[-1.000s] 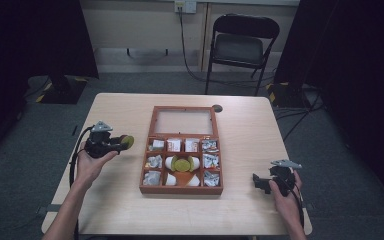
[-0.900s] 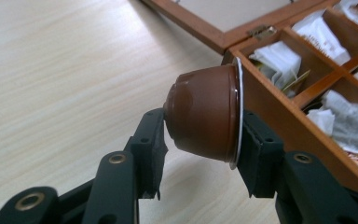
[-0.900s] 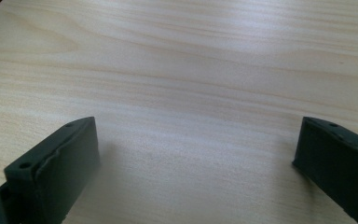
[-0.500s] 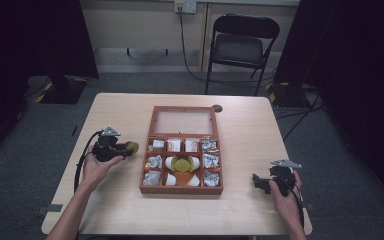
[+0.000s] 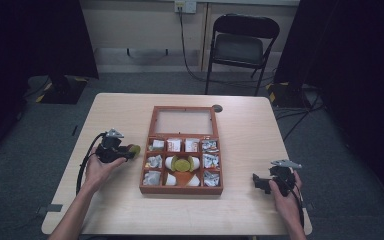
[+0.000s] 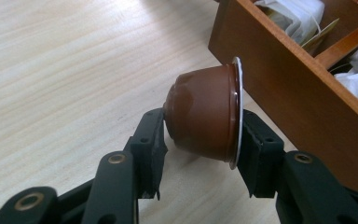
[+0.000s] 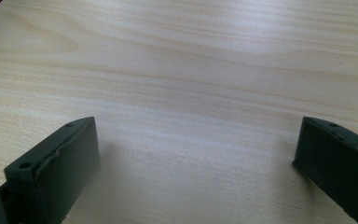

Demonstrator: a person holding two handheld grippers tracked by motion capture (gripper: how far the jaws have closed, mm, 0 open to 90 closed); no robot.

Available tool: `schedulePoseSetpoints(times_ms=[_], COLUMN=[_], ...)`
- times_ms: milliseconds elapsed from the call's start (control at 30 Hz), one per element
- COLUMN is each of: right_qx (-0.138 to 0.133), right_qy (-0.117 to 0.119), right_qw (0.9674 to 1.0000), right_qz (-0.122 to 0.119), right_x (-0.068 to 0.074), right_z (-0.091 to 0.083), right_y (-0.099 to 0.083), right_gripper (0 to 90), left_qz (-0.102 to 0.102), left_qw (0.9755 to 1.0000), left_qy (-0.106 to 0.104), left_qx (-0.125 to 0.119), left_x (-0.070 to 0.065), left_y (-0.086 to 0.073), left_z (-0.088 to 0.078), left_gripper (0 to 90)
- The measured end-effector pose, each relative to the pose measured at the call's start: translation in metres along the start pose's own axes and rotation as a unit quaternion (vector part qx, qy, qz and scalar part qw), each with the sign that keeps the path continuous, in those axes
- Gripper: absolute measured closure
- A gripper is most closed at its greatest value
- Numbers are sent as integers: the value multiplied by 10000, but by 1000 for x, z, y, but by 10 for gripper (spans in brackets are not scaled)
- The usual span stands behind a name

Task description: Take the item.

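Left gripper (image 6: 200, 140) is clamped on a brown coffee capsule (image 6: 205, 114), 1 jaw on the domed bottom, the other flat against the foil rim, capsule lying sideways between them. In the high view that gripper (image 5: 130, 151) sits low over the table (image 5: 260, 210), with the capsule's end showing yellowish-green at the jaw tips (image 5: 134, 149). Straight ahead of the jaws, just beside the capsule's rim, is the outer wall of the wooden box (image 6: 298, 88); from the gripper view I can't tell whether rim and wall touch. The box (image 5: 182, 191) has a glazed lid section at the far end and small compartments nearer the person, packed with white sachets (image 5: 154, 161); more capsules (image 5: 182, 163) lie in the middle compartment. Right gripper (image 5: 258, 182) is well apart from the box, near the table's right edge, jaws spread wide with nothing between them, bare tabletop (image 7: 191, 93) under them in its own view.
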State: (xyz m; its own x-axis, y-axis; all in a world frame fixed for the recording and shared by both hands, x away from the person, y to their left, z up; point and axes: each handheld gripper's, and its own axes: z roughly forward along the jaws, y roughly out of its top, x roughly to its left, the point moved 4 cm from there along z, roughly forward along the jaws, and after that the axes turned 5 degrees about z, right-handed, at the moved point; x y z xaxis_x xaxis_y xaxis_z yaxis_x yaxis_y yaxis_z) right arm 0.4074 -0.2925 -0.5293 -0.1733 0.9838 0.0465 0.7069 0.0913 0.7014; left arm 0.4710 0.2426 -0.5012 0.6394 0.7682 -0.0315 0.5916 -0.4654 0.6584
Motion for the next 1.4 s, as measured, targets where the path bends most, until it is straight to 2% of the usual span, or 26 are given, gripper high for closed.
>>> schedulePoseSetpoints(times_ms=[200, 267, 433, 567, 833, 1033, 1133, 1267, 1400], right_qx=[2, 1, 2, 1, 1, 3, 1, 2, 2], right_qy=[0, -1, 0, -1, 0, 0, 0, -1, -1], right_qw=[10000, 10000, 10000, 10000, 10000, 10000, 10000, 10000, 10000], right_qz=[3, 1, 3, 1, 0, 4, 1, 2, 2], right_x=[0, 0, 0, 0, 0, 0, 0, 0, 0], right_z=[0, 0, 0, 0, 0, 0, 0, 0, 0], right_y=[0, 0, 0, 0, 0, 0, 0, 0, 0], right_gripper=[0, 0, 0, 0, 0, 0, 0, 0, 0], left_qz=[21, -45, 19, -5, -57, -93, -128, -148, -226], left_qw=[10000, 10000, 10000, 10000, 9999, 9997, 9995, 9994, 9992], left_qy=[15, 5, 1, -5, 116, 199, 283, 313, 287], left_qx=[82, 39, 66, 64, 111, 113, 67, 17, -146], left_x=[-1, -2, -3, -2, 1, 5, 7, 11, 13], left_y=[-1, -1, -1, -1, -1, -2, -1, -1, 0], left_z=[5, 6, 6, 7, 6, 5, 3, -1, -6], left_gripper=[551, 549, 537, 509, 371, 306, 283, 256, 228])
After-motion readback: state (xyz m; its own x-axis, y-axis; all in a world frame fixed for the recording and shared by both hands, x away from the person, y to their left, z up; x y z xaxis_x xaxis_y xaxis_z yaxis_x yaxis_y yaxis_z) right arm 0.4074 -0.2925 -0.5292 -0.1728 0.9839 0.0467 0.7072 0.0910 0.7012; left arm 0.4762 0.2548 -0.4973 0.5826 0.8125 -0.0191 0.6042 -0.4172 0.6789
